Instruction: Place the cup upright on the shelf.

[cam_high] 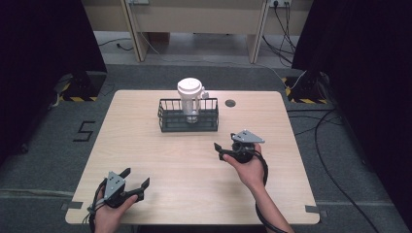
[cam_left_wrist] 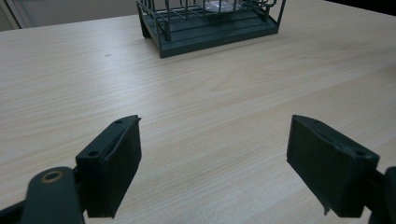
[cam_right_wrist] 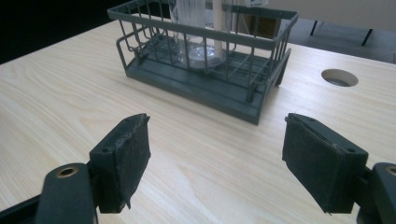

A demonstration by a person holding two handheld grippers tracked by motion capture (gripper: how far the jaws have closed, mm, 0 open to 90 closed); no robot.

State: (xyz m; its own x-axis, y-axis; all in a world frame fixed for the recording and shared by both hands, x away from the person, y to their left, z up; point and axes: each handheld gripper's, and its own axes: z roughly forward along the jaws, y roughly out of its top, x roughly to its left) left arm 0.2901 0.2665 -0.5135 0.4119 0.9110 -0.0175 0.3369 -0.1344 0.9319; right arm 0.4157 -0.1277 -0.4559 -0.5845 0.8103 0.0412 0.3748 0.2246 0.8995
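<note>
On pale wooden tabletop (cam_high: pixel 194 165), over grey carpet: wire basket (cam_high: pixel 188 116) sitting toward far edge, holding clear white-lidded bottle (cam_high: pixel 190 99). Right claw (cam_high: pixel 225 149) hovering near, released; left claw (cam_high: pixel 136 182) resting well apart, spread wide.

Clear white-lidded bottle (cam_high: pixel 190 99) upright inside dark wire basket (cam_high: pixel 188 124) at the table's far middle

Light wooden table (cam_high: pixel 145 160) with a round cable hole (cam_high: pixel 230 103) at centre frame, on grey carpet (cam_high: pixel 43 145) bearing a black "5" marking (cam_high: pixel 83 131) at left; black curtains (cam_high: pixel 29 53) fill both upper corners, beige furniture legs (cam_high: pixel 133 34) along top, loose cables (cam_high: pixel 335 145) at right.
</note>
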